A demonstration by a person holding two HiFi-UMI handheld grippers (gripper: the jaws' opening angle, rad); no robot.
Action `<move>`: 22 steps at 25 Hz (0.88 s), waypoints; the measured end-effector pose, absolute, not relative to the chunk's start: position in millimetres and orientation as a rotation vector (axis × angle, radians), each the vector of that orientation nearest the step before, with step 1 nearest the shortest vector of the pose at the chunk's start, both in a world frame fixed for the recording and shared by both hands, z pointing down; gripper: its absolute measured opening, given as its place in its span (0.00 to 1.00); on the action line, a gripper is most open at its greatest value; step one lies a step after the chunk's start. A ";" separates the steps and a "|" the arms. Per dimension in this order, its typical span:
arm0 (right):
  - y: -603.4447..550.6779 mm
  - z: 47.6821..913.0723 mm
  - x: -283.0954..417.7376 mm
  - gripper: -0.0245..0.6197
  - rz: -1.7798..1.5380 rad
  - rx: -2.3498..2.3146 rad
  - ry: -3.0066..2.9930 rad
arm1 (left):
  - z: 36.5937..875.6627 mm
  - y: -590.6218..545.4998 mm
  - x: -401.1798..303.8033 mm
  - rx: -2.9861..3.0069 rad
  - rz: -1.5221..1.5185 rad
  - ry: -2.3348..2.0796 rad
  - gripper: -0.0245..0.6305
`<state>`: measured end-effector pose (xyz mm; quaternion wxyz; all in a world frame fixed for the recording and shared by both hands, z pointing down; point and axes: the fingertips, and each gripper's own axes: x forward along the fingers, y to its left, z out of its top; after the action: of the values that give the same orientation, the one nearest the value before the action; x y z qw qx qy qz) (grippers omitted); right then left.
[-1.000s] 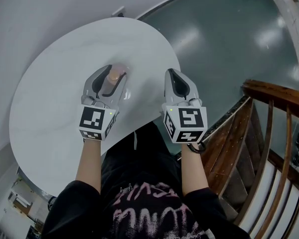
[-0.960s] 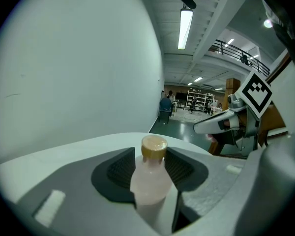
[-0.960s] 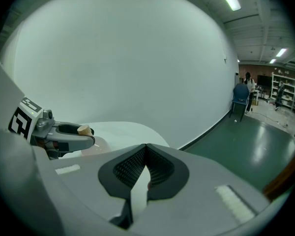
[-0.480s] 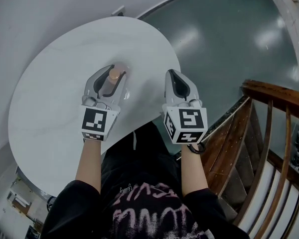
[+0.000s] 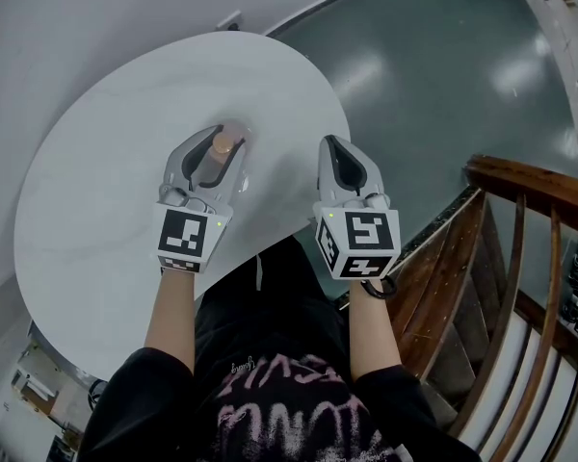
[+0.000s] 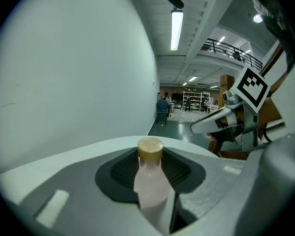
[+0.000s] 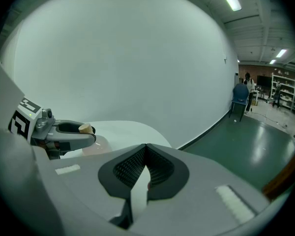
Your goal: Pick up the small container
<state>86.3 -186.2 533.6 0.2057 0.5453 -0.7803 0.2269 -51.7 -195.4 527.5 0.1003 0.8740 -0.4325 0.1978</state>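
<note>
White table [image 5: 96,171]; left gripper [image 5: 219,139] tight on small container [image 6: 150,178], body clearest in own view; right gripper [image 5: 335,146] closed.

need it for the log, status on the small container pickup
Left gripper shut on small container, cap up. Right gripper shut, empty, off to the side. Nothing seen above the container to block a lift.

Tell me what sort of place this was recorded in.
Probably a big workshop or warehouse-style lab, not a home: a glossy green painted floor, storage shelving far down the hall, strip lights and a railed mezzanine overhead. The round white table sits beside a wooden stair rail.
</note>
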 end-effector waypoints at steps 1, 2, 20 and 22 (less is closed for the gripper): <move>-185.8 533.7 86.3 0.05 0.631 1.520 -2.174 | 527.6 -195.0 -51.8 2.586 0.586 -1.279 0.26; -185.6 534.0 86.4 0.05 0.630 1.520 -2.173 | 527.7 -194.8 -52.1 2.587 0.588 -1.279 0.26; -187.1 527.8 88.4 0.05 0.611 1.512 -2.176 | 513.9 -195.8 -55.9 2.588 0.538 -1.322 0.25; -187.5 523.9 86.8 0.05 0.603 1.513 -2.182 | 510.2 -195.7 -58.2 2.588 0.534 -1.332 0.25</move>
<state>86.8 -187.5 523.9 0.2079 0.5434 -0.7839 0.2166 -58.2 -195.7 510.2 0.0910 0.8709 -0.4482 0.1797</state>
